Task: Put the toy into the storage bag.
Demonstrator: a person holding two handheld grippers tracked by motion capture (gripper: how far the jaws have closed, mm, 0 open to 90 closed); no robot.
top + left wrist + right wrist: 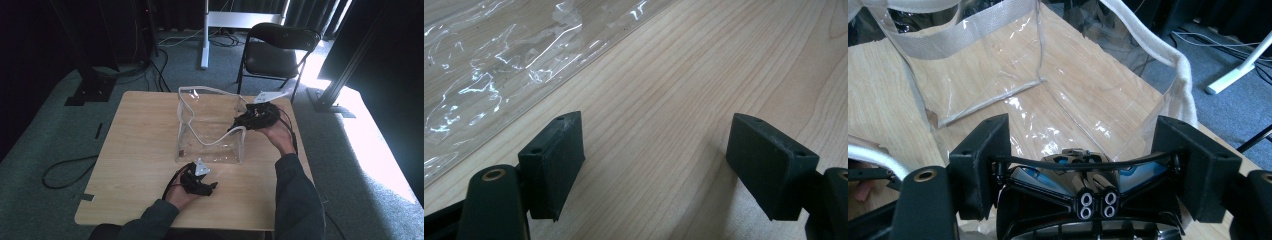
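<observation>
A clear plastic bag (210, 137) with white trim stands open-topped in the middle of the wooden table (140, 150). My right gripper (252, 119) hovers at the bag's right rim. In the right gripper view the right gripper (1083, 165) is shut on black goggles with blue lenses (1135, 171), held crosswise above the bag's open mouth (1048, 85). My left gripper (211, 187) rests low on the table just in front of the bag. In the left gripper view the left gripper (656, 165) stands open over bare wood, with the bag's clear wall (484, 65) at upper left.
A black folding chair (277, 50) stands behind the table's far right corner, beside a white stand leg (205, 35). A small white card (270, 96) lies at the far right edge. Cables (65, 170) trail on the carpet at left.
</observation>
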